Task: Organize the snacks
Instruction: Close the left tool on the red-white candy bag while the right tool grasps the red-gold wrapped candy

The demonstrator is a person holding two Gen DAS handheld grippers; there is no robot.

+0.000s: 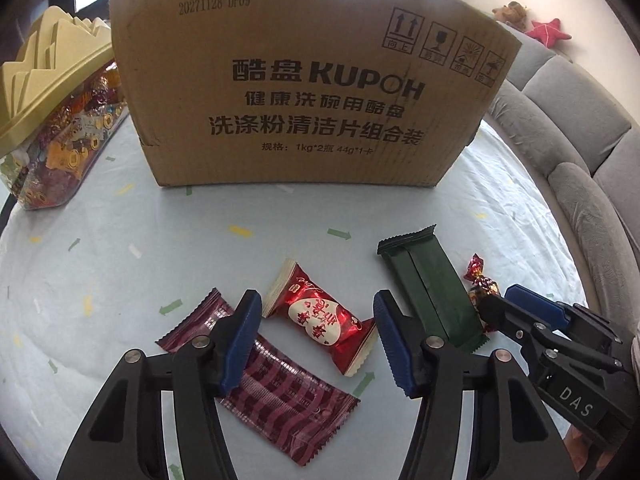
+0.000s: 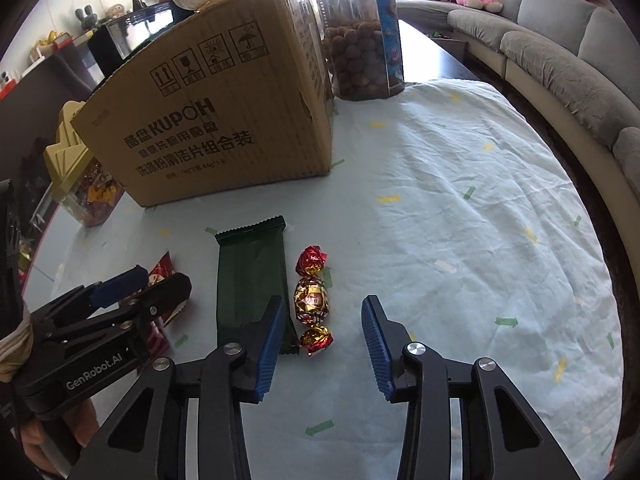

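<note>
A cardboard box (image 1: 312, 84) stands at the back of the table; it also shows in the right wrist view (image 2: 216, 120). My left gripper (image 1: 316, 312) is open around a red pillow snack (image 1: 320, 316), close above it. A maroon striped wrapper (image 1: 260, 380) lies under its left finger. A dark green bar (image 1: 432, 288) lies to the right, also in the right wrist view (image 2: 252, 284). My right gripper (image 2: 324, 320) is open around a red-gold twisted candy (image 2: 312, 300), which also shows in the left wrist view (image 1: 480, 276).
A clear candy container with a yellow lid (image 1: 52, 120) stands left of the box. A jar of brown balls (image 2: 360, 52) stands behind the box's right side. A grey sofa (image 2: 560, 48) curves round the table's right edge. The tablecloth (image 2: 460, 220) is pale blue.
</note>
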